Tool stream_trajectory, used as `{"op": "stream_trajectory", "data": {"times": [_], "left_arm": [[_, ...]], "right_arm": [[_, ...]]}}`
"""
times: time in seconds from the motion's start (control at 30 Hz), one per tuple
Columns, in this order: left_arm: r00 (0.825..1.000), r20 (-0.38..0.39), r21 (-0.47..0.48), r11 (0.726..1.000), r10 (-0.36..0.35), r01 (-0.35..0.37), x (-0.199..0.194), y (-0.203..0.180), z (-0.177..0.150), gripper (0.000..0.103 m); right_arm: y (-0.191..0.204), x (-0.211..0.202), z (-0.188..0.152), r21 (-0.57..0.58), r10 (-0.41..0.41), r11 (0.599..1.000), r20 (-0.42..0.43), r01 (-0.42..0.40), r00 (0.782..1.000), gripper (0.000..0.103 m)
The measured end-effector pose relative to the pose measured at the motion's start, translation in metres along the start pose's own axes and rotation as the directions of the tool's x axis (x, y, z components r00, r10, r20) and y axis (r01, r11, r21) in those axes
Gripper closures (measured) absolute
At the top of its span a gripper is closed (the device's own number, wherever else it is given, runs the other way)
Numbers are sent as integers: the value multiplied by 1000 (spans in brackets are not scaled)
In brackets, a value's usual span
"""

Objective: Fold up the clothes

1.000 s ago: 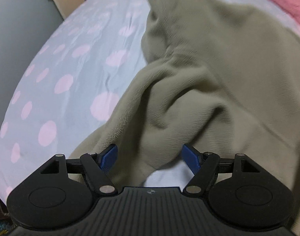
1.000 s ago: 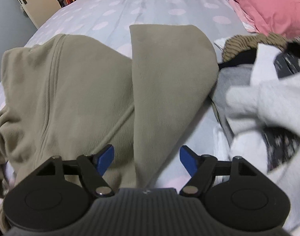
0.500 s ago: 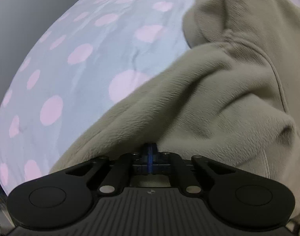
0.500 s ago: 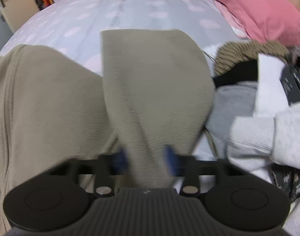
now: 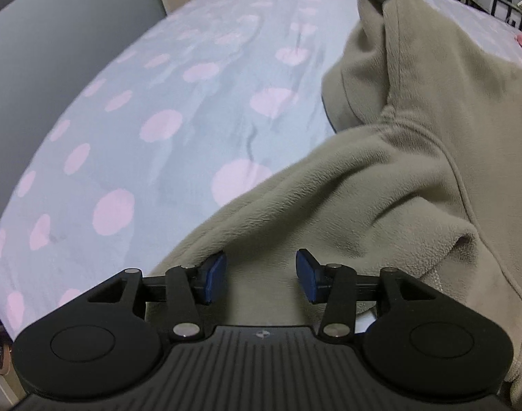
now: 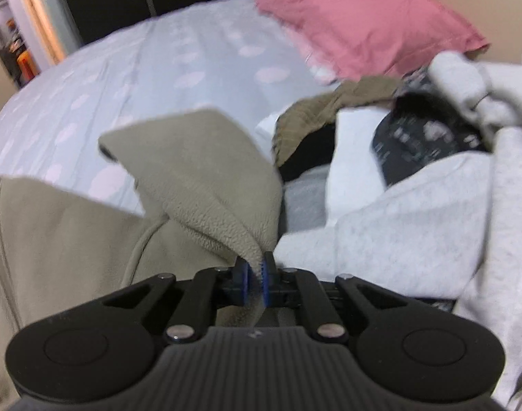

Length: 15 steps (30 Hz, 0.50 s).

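An olive-green fleece top (image 5: pixel 398 188) lies crumpled on the bed, filling the right half of the left wrist view. My left gripper (image 5: pixel 261 275) sits low over its near edge. Its jaws are opening, and the fleece lies between the blue pads (image 5: pixel 214 275) without being pressed. In the right wrist view a flap of the same fleece (image 6: pixel 206 171) rises off the bed. My right gripper (image 6: pixel 255 275) is shut on that flap's edge, and a strip of fabric hangs out behind the pads.
The bed sheet (image 5: pixel 158 120) is pale blue with pink dots. A pile of other clothes (image 6: pixel 415 188), grey, white, black and tan, lies right of the flap. A pink pillow (image 6: pixel 363 17) sits at the far right. A grey wall (image 5: pixel 38 51) runs along the bed's left side.
Both grippers went from open to shut on the fleece. The left one has since opened again and drawn back. The right one stays shut and has carried its flap to the right.
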<state>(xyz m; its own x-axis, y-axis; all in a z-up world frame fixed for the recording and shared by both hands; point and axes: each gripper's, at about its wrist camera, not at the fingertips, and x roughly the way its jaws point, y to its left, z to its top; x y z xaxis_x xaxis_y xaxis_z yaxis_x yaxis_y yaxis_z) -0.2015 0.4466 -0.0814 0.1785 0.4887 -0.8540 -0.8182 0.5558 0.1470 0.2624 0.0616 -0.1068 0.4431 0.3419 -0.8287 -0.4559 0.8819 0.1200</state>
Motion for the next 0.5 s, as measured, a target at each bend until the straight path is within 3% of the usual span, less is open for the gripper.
{"op": "stream_trajectory", "data": {"times": [0.07, 0.13, 0.23, 0.3, 0.4, 0.5], "left_arm": [[1000, 20, -1, 1000, 3, -3, -10, 4, -2, 58], [999, 31, -5, 1000, 9, -9, -10, 12, 2, 57], [999, 41, -19, 999, 36, -35, -14, 20, 2, 54], [994, 49, -26, 995, 93, -92, -17, 25, 1, 42], [983, 61, -15, 985, 172, -171, -21, 29, 1, 37], [989, 6, 9, 989, 145, -145, -7, 30, 1, 28]], "right_arm": [[0, 5, -2, -7, 14, 1000, -26, -15, 1000, 85], [1, 7, -3, -9, 13, 1000, -32, -14, 999, 63], [3, 7, -5, -13, 18, 1000, -29, -18, 999, 47], [6, 8, -6, -22, 35, 999, -28, -36, 999, 38], [14, 9, -9, -41, 59, 997, -32, -60, 998, 36], [24, 8, -11, -63, 78, 995, -38, -80, 996, 29]]}}
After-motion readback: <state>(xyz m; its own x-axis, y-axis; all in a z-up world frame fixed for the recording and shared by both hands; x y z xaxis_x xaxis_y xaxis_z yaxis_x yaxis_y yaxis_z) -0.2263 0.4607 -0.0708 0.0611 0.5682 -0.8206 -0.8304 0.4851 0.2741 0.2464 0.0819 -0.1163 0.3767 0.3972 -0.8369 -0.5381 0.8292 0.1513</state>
